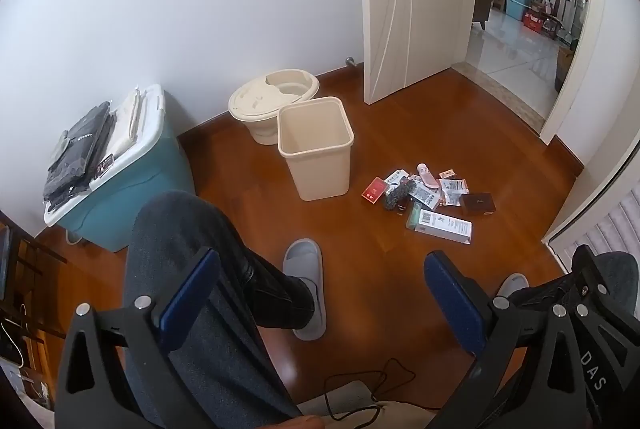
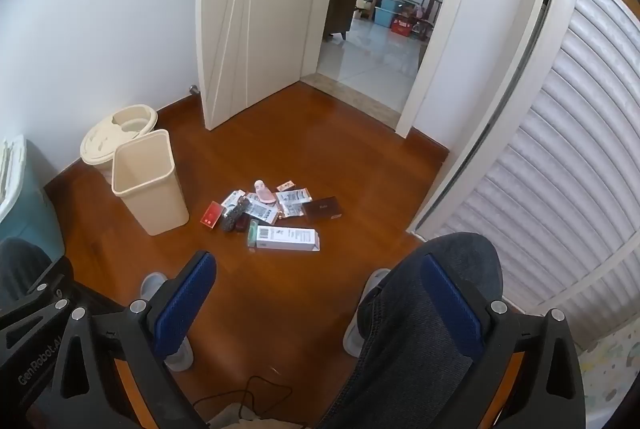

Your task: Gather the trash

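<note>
A pile of trash lies on the wooden floor: a long white carton, a red box, a dark brown box, a pink item and several wrappers. It also shows in the right wrist view. A beige open bin stands left of the pile, also seen in the right wrist view. My left gripper is open and empty, held above the person's knees, well short of the pile. My right gripper is open and empty too.
A round beige lidded bucket stands behind the bin by the wall. A teal storage box with folded items sits at left. A white door stands open onto a tiled room. The person's legs and grey slippers are below. A slatted white cabinet is at right.
</note>
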Action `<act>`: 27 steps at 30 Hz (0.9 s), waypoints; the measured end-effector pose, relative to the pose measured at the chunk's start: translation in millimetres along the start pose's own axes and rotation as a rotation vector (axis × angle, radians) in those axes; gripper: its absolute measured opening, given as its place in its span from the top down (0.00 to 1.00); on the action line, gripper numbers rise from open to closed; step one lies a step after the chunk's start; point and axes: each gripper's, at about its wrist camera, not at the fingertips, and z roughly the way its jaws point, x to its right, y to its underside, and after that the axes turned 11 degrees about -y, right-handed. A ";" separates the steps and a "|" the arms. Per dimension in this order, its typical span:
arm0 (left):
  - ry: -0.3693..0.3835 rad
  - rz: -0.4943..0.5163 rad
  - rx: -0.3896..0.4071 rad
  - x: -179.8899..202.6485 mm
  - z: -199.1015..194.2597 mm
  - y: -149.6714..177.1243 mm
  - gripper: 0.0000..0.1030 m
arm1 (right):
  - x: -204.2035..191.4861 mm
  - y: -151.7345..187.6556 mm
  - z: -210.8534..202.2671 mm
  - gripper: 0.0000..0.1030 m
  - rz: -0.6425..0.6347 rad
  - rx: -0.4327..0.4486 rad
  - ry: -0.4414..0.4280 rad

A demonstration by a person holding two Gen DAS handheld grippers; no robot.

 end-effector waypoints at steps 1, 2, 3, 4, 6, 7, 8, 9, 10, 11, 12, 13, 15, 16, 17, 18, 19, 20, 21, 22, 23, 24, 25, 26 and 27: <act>-0.001 0.001 0.001 0.2 0.0 0.1 0.00 | 0.0 0.0 0.0 0.00 -0.001 0.002 0.003; -0.002 0.002 0.003 0.2 0.4 1.8 0.00 | 0.3 -0.1 0.2 0.00 0.002 0.000 0.002; -0.002 0.003 0.004 0.0 0.0 1.3 0.00 | 0.5 -0.3 0.0 0.00 0.003 0.000 0.002; -0.002 0.003 0.005 -0.7 0.2 0.9 0.00 | 0.7 -0.7 -0.3 0.00 0.004 0.001 0.003; -0.005 0.004 0.005 0.5 -0.3 1.2 0.00 | 1.2 -1.1 -1.1 0.00 0.007 0.002 0.002; -0.004 0.004 0.005 0.2 -0.3 1.3 0.00 | 1.4 -1.2 -1.2 0.00 0.008 0.002 0.003; -0.004 0.005 0.005 0.6 -0.3 1.4 0.00 | 1.7 -1.2 -1.3 0.00 0.009 0.000 0.003; -0.004 0.005 0.004 0.3 -0.3 0.9 0.00 | -0.4 -0.4 -0.2 0.00 0.000 0.002 0.001; -0.003 0.006 0.005 0.8 -0.3 1.7 0.00 | -0.4 -0.4 -0.7 0.00 0.000 0.002 0.001; -0.003 0.005 0.006 0.6 -0.5 1.8 0.00 | -0.5 -0.5 -1.3 0.00 0.000 0.003 0.001; -0.004 0.005 0.007 0.9 -0.5 1.9 0.00 | -0.6 -0.6 -1.0 0.00 -0.001 0.002 0.000; -0.003 0.005 0.006 0.6 -0.3 1.5 0.00 | -0.7 -0.8 -1.4 0.00 -0.001 0.003 0.000; -0.003 0.003 0.007 0.3 -0.4 1.4 0.00 | -1.2 -0.5 -2.1 0.00 -0.002 0.003 0.001; -0.003 0.004 0.006 0.2 -0.4 1.2 0.00 | -1.4 -0.4 -2.5 0.00 -0.001 0.002 0.000; -0.003 0.005 0.005 0.0 -0.6 1.3 0.00 | -1.4 -0.3 -2.4 0.00 -0.001 0.002 0.000; -0.003 0.005 0.005 0.5 0.0 1.8 0.00 | -1.5 -0.3 -3.2 0.00 0.000 0.003 0.000; -0.004 0.005 0.005 0.1 0.0 1.8 0.00 | -1.8 -0.3 -2.4 0.00 0.000 0.002 0.000; -0.003 0.005 0.004 0.2 0.1 1.6 0.00 | -2.1 -0.4 -2.0 0.00 -0.002 0.000 0.000; -0.003 0.005 0.004 0.3 0.0 1.9 0.00 | -1.9 -0.1 -2.3 0.00 -0.002 0.001 0.001; -0.004 0.005 0.006 0.6 -0.1 2.3 0.00 | -1.8 0.1 -2.1 0.00 -0.002 0.004 0.001; -0.004 0.004 0.007 0.3 -0.1 2.3 0.00 | -2.0 0.1 -1.8 0.00 -0.002 0.004 0.002; -0.004 0.004 0.006 0.2 0.2 2.1 0.00 | -2.1 0.1 -1.8 0.00 -0.002 0.004 0.002; -0.004 0.004 0.006 0.0 0.1 2.0 0.00 | -1.6 -2.3 0.8 0.00 -0.003 0.003 0.002; -0.003 0.003 0.005 -0.4 0.2 2.2 0.00 | -1.6 -2.2 0.7 0.00 -0.002 0.002 0.001; -0.004 0.005 0.005 0.5 0.1 2.0 0.00 | -2.0 -2.3 0.7 0.00 -0.003 0.001 0.000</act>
